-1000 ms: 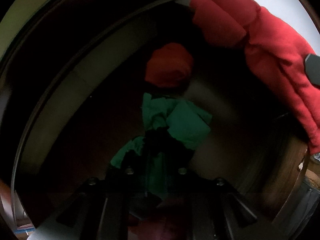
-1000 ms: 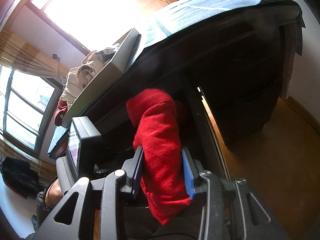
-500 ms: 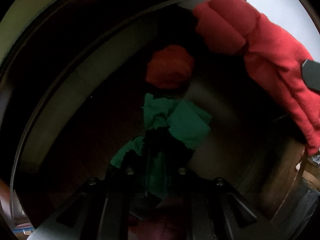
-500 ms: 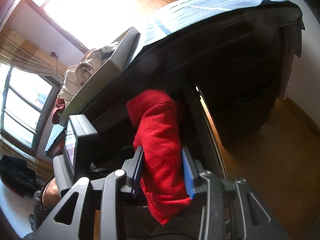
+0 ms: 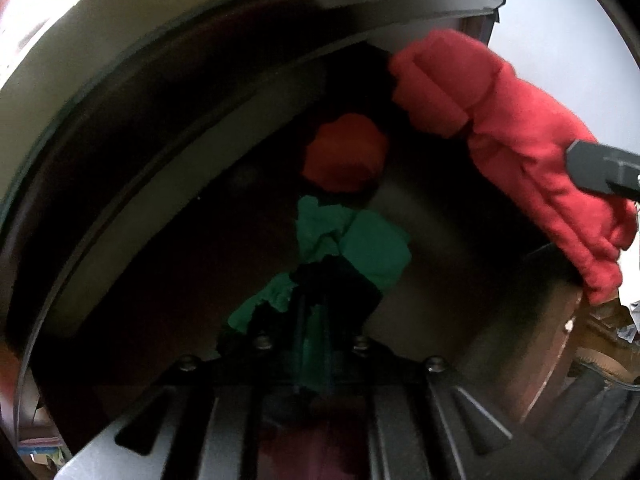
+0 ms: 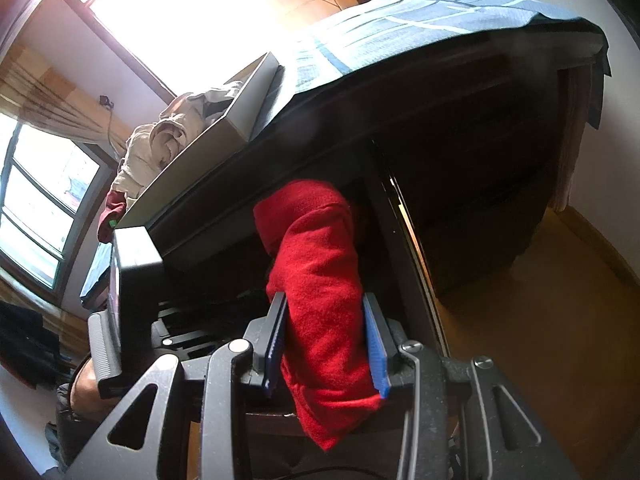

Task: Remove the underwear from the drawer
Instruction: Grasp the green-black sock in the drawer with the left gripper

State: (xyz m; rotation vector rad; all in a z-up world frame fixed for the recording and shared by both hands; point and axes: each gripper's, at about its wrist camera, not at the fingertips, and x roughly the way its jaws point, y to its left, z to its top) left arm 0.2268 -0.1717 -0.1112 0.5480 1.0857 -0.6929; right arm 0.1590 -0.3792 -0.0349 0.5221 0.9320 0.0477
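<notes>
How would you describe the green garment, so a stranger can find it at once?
Look into the dark open drawer. The left gripper is shut on a crumpled green garment, just in front of a red-orange bundle. It is the only green cloth there.

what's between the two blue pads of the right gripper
A folded red garment fills the gap, clamped by the right gripper, shown in the right wrist view.

In your left wrist view the dark drawer (image 5: 168, 240) fills most of the frame, its pale wall curving from lower left to upper right. On its floor, just above centre, you see an orange-red bundle (image 5: 344, 152). In your right wrist view a blue patterned cloth (image 6: 400, 28) covers the dresser top, with a grey tray (image 6: 224, 136) of pale clothes left of it.
</notes>
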